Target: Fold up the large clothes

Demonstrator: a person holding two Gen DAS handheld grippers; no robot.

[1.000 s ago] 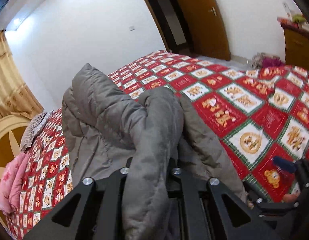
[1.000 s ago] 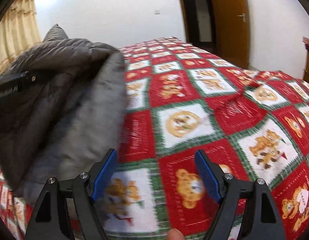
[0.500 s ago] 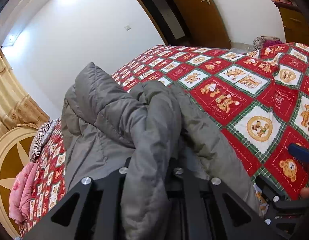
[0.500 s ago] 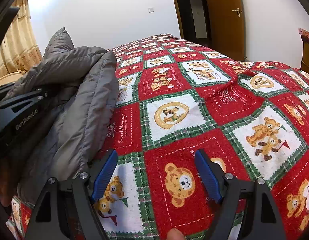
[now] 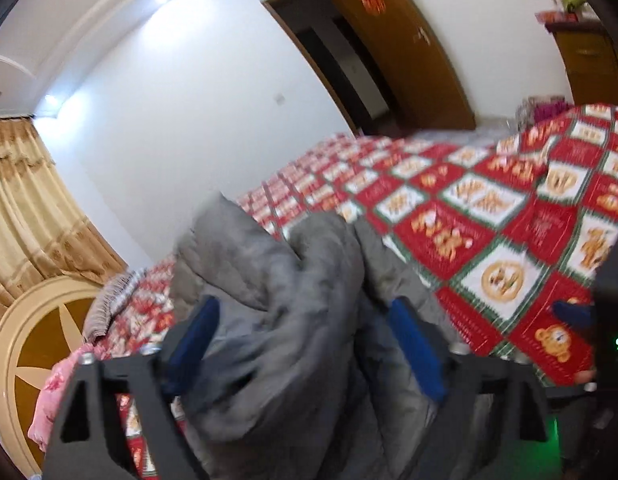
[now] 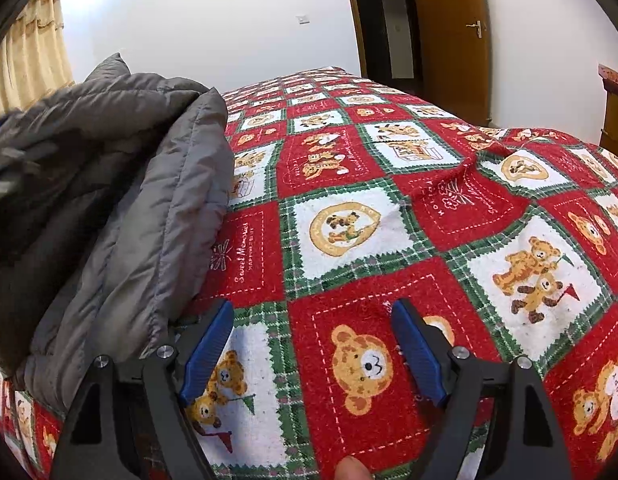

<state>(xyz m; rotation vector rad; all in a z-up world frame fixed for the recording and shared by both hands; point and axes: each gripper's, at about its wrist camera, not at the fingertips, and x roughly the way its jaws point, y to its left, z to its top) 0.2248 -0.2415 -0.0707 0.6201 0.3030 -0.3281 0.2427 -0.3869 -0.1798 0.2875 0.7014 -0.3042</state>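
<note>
Left fingers (image 5: 197,336) releasing jacket (image 5: 277,304).

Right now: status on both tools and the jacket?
Left tool opening, grey padded jacket between pads, unpinched. Right tool open, empty, over red bear-print bedspread. Nothing in the way.

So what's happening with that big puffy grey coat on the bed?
A person is folding the grey puffer jacket on a bed with a red teddy-bear bedspread, using a claw in each hand. The left claw is opening, letting go of a bunched fold that sits between its blue pads. The right claw hovers open over the bedspread beside the jacket, holding nothing.
</note>
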